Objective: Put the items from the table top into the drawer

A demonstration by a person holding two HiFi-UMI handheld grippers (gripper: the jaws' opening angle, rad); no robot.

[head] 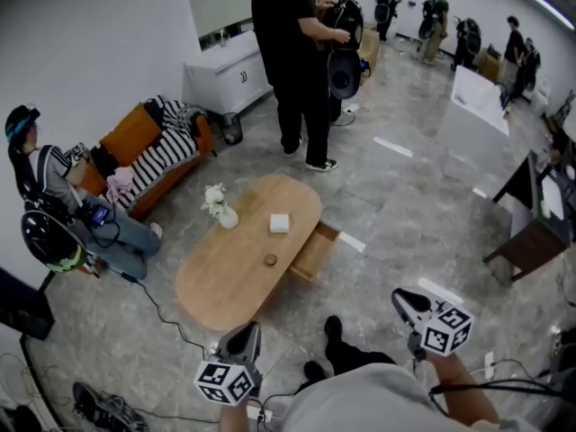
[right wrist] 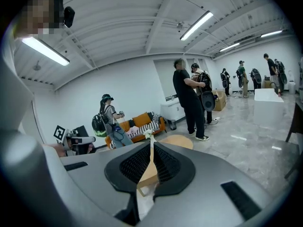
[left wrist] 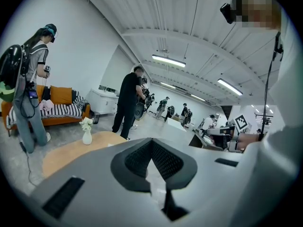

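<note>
An oval wooden coffee table [head: 225, 282] stands in the middle of the head view. On it are a white vase of flowers [head: 220, 209], a small white box [head: 280, 223] and a small round ring-like item [head: 270, 260]. A drawer [head: 317, 252] is pulled open on the table's right side. My left gripper [head: 245, 334] hovers near the table's near end, shut and holding nothing. My right gripper [head: 402, 297] is off to the right over the floor, its jaws also shut on nothing. The left gripper view looks past its gripper [left wrist: 152, 141] to the vase [left wrist: 86, 132]; the right gripper view shows its gripper [right wrist: 152, 143] and the tabletop [right wrist: 179, 141].
An orange sofa [head: 148, 151] with a striped blanket lies beyond the table on the left, a seated person [head: 63, 205] beside it. Another person [head: 297, 61] stands behind the table. A white cabinet [head: 225, 75], a dark desk [head: 531, 232] and floor cables [head: 166, 318] surround it.
</note>
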